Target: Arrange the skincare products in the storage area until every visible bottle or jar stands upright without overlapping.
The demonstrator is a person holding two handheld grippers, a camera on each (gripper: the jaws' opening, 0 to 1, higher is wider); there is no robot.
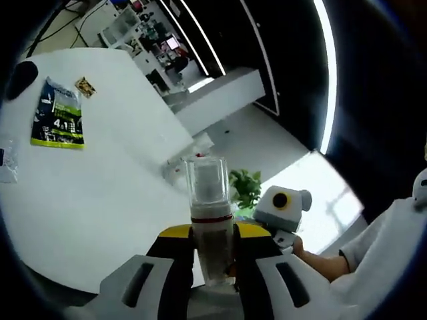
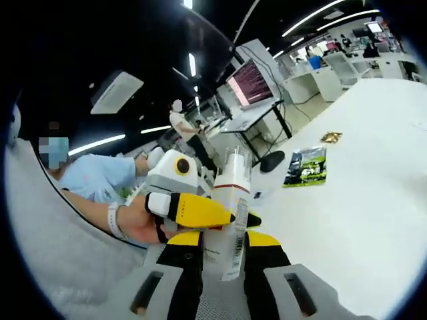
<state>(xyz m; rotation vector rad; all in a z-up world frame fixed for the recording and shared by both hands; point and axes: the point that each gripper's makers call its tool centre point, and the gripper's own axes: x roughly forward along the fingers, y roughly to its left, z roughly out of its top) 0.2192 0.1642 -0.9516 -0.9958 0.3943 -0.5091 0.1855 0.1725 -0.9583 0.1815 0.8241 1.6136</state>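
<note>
Gripping one clear bottle point(image 1: 210, 220) from both sides, the left gripper point(image 1: 212, 257) and right gripper point(image 2: 223, 257) each have their jaws closed on its body. The bottle is held upright above the white worktop point(image 1: 113, 180), clear of the surface, its transparent cap point(image 1: 207, 177) and red collar band uppermost. A green-and-black sachet point(image 1: 59, 115) lies flat on the worktop, well apart, with a small gold packet point(image 1: 85, 86) near it.

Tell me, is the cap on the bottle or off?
On. In the left gripper view the bottle wears a clear cap on top, above a red ring, and the left gripper clamps its body.
</note>
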